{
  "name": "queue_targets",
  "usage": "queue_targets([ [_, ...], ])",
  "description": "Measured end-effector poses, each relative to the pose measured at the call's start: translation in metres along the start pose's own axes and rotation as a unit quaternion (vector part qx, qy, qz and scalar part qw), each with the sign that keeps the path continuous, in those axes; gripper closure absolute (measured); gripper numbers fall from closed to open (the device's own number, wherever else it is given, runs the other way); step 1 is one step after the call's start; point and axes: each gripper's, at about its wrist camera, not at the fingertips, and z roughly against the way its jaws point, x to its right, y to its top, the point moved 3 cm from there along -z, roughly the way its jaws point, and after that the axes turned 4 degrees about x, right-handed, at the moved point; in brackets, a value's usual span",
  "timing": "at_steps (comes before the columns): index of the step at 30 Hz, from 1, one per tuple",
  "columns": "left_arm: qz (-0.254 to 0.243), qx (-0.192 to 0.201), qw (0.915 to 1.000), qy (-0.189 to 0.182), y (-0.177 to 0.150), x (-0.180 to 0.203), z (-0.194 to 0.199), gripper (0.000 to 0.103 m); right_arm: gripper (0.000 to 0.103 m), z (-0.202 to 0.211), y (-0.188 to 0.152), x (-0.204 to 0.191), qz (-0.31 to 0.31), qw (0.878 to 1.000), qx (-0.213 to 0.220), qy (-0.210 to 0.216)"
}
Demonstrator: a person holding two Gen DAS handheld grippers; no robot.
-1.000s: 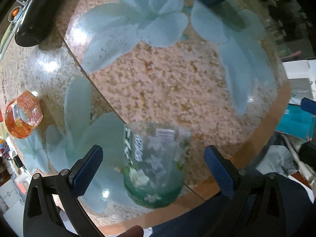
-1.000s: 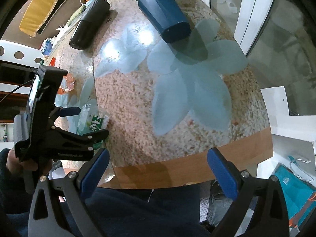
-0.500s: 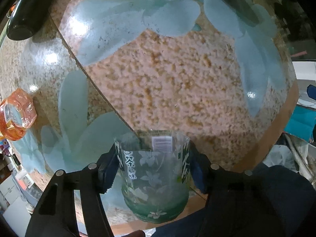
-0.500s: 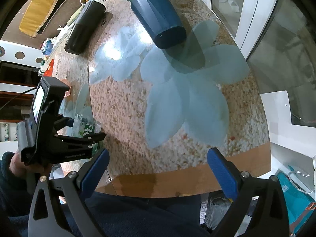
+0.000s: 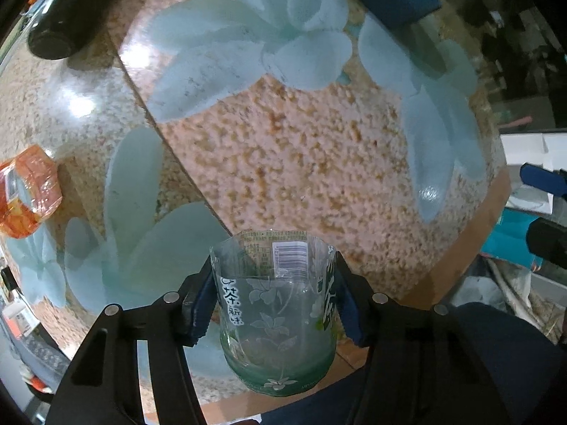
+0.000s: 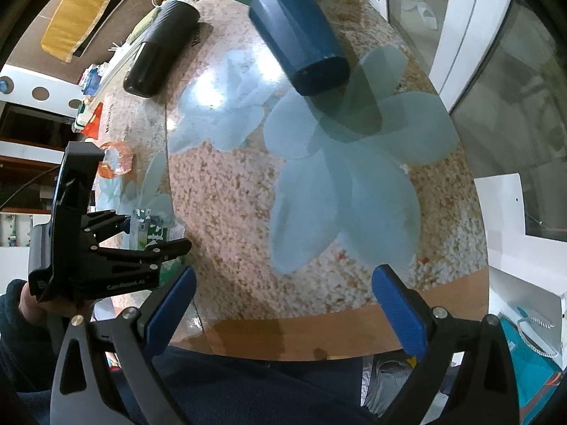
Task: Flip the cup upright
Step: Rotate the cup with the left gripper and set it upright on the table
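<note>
while your table spreads wide and speckled with pale flowers, its wood edge runs just by your lap, and open top lies ahead. a blue tumbler and black bottle lie far back. your left gripper pinches the cup, clear, flower-printed, green base toward you, by the near edge. your right gripper hangs spread, holding nothing.
</note>
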Motion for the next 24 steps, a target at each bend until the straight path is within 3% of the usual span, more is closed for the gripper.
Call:
queue_targets([
  [5,0.032,0.069,0.9971,-0.005,-0.006,-0.019,0.030,0.040,0.003,0.005,0.002,-0.016,0.019,1.000,0.012,0.022],
  [9,0.056,0.154,0.9865,-0.008,-0.008,-0.036,0.062,0.040,0.003,0.013,0.006,-0.039,0.057,0.997,0.029,0.046],
  [15,0.062,0.287,0.9559,-0.001,-0.012,-0.049,0.097,0.040,0.003,0.022,0.016,-0.063,0.099,0.992,0.049,0.055],
  [21,0.054,0.364,0.9299,0.014,-0.017,-0.049,0.097,0.039,0.003,0.020,0.028,-0.076,0.121,0.989,0.061,0.060],
  [24,0.060,0.405,0.9108,0.053,-0.025,-0.047,0.092,0.039,0.003,0.013,0.034,-0.080,0.127,0.988,0.057,0.062],
])
